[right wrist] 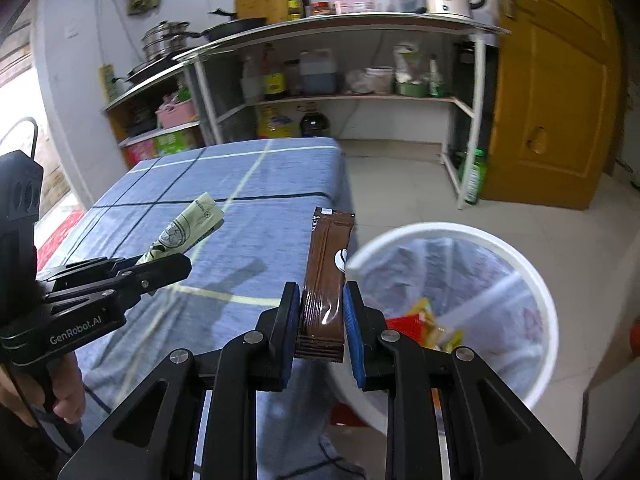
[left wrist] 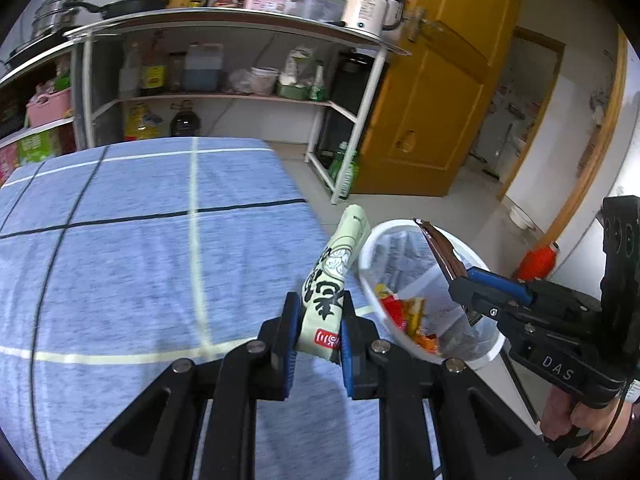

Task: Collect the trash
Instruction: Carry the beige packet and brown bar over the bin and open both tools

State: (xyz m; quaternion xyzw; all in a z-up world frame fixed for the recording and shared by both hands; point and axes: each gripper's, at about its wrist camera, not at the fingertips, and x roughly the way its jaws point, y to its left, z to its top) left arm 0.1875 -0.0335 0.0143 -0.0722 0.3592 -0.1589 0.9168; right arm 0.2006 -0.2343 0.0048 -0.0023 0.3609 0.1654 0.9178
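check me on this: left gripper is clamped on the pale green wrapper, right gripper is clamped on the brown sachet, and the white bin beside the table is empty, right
Not quite. The left gripper does clamp the pale green wrapper and the right gripper the brown sachet, but the white bin is not empty: red and yellow wrappers already lie inside it, as the right wrist view shows.

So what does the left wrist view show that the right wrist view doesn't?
Only the left wrist view shows the right gripper from outside, with the brown packet over the bin.

Only the right wrist view shows the left gripper from outside, and the packet's brown face.

Both show the green wrapper, the blue tablecloth, the shelves and the kettle.
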